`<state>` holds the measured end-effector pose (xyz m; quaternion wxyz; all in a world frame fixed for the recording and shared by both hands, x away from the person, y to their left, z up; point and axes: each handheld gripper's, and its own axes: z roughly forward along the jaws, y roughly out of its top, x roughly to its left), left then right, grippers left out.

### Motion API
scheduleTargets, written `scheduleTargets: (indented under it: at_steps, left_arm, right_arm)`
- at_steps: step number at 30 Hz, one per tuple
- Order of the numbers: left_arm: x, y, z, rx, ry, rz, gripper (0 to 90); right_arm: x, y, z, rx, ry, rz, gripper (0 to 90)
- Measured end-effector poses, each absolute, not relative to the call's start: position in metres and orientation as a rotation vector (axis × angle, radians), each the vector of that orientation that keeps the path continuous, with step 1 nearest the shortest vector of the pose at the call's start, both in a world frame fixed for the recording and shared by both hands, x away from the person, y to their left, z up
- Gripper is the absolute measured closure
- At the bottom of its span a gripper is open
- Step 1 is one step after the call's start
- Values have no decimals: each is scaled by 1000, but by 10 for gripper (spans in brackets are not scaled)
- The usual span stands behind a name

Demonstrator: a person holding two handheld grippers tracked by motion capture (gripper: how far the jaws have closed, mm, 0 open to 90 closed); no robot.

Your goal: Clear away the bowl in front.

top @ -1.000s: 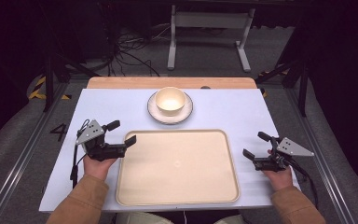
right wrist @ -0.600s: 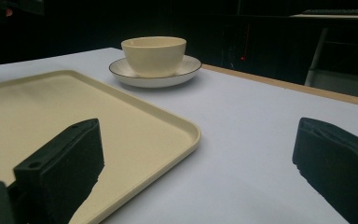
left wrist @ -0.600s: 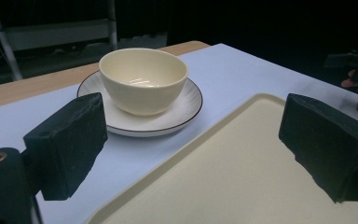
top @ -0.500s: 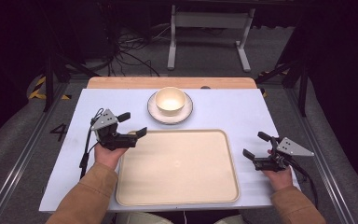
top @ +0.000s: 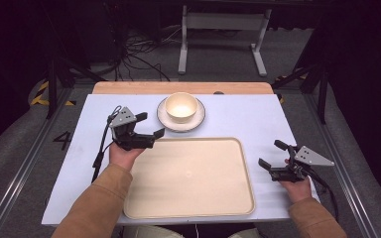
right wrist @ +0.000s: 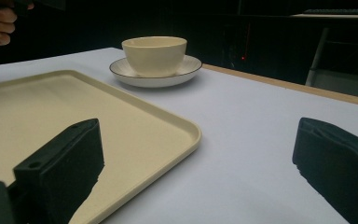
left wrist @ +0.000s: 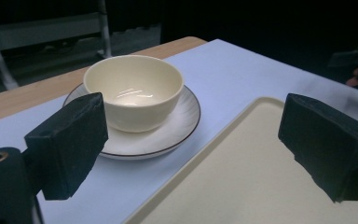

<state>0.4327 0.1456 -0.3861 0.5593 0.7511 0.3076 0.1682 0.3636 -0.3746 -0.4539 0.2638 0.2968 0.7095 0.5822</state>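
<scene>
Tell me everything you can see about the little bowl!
The bowl is small, round and cream-coloured, smooth and shiny like glazed ceramic. It looks empty, with light glinting inside. It stands upright on the middle of a white saucer with a thin dark rim line, at the far side of the table, beyond the tray. Nothing else touches it.

A glossy, ceramic-looking glaze is seen on the cream bowl (left wrist: 134, 91) and its dark-rimmed saucer (left wrist: 168, 133). The beige tray (top: 191, 178) looks like smooth matt plastic. The worktop (top: 238, 116) is covered in a matt pale sheet, with a wooden strip (top: 129, 88) at the far edge.
</scene>
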Motion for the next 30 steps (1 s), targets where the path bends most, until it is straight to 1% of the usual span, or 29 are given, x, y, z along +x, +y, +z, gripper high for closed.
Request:
scheduleTargets:
  at_steps: [4, 9, 18, 20, 30]
  left_arm:
    - [439, 141, -385, 1786, 733, 384, 103]
    - [448, 131, -380, 1789, 702, 379, 101]
    - [464, 116, -377, 1835, 692, 326, 107]
    - [469, 111, -376, 1847, 695, 341, 107]
    - [492, 99, -368, 1872, 692, 335, 122]
  right_arm:
    - [364, -375, -454, 801, 1918, 1574, 19]
    - [364, -375, -454, 800, 1918, 1575, 19]
    - [364, -375, -454, 799, 1922, 1577, 19]
    - [364, -375, -454, 800, 1923, 1577, 19]
    - [364, -375, -454, 800, 1922, 1576, 19]
